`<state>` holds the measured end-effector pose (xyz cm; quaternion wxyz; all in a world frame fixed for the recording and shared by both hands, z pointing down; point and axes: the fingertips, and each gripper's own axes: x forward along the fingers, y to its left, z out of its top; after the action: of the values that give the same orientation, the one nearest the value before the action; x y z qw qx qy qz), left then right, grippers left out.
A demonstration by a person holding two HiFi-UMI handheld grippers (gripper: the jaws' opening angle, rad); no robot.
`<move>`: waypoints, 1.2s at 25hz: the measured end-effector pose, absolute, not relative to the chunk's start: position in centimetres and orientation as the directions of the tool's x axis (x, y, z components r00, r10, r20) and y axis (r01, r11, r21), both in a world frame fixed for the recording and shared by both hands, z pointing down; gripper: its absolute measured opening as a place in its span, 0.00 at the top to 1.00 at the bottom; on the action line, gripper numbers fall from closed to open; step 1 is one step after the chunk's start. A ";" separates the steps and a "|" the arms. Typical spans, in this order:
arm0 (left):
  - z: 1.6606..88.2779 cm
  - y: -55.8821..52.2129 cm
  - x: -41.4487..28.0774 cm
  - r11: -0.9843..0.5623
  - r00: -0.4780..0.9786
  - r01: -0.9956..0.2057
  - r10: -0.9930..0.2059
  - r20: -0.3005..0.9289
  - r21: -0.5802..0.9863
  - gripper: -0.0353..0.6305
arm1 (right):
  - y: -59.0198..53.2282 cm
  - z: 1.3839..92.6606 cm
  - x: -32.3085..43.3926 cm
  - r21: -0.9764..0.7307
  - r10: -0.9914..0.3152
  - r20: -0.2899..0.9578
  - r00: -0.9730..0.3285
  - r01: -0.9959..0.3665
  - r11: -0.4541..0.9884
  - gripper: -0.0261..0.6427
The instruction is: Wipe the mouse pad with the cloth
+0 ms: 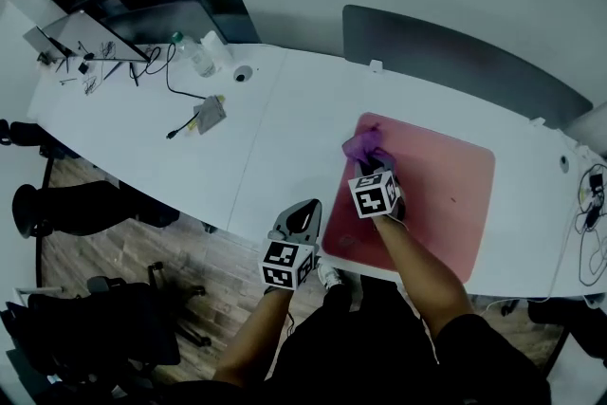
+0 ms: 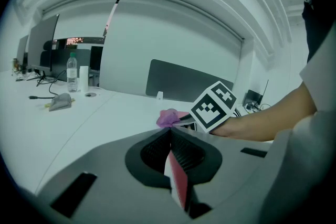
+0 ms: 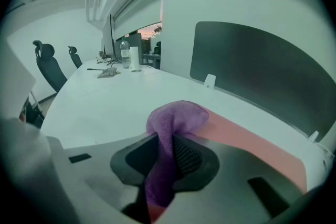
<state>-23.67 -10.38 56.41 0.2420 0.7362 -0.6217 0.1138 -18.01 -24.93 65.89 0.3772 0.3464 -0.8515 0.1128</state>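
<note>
Mouse pad (image 1: 446, 175) lies on the counter (image 1: 190, 147), mostly to the right of my right claw (image 1: 370, 166), which pinches the purple cloth (image 1: 360, 146) on its far left corner. My left claw (image 1: 307, 209) is pressed together, empty, beside the pad's left edge.

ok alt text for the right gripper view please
The right gripper is shut on a purple cloth, bunched over a corner of a pink mouse pad. The pad lies on a white desk with a dark divider panel behind.
</note>
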 end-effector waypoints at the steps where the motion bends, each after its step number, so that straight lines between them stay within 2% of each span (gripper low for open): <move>1: 56.5 -10.2 -23.9 -0.105 0.198 -0.971 -0.860 0.471 0.216 0.91 | -24.9 66.2 -18.0 0.081 -0.509 0.724 -0.466 -0.675 0.734 0.83; 10: 57.0 -10.9 -23.3 -0.130 0.221 -0.968 -0.851 0.476 0.216 0.91 | -25.8 66.7 -15.6 0.075 -0.539 0.733 -0.415 -0.738 0.671 0.83; 15: 56.9 -12.0 -21.1 -0.201 0.285 -0.954 -0.835 0.470 0.221 0.91 | -26.4 66.8 -12.8 0.082 -0.560 0.737 -0.379 -0.771 0.631 0.83; 30: 57.9 -14.8 -13.4 -0.377 0.447 -0.895 -0.757 0.477 0.239 0.91 | -27.8 66.9 3.0 0.148 -0.640 0.750 -0.166 -0.901 0.408 0.83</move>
<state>-13.43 -14.84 57.94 0.2365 0.8169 -0.5054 0.1459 3.02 -27.77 66.91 0.3865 0.5172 -0.7447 0.1689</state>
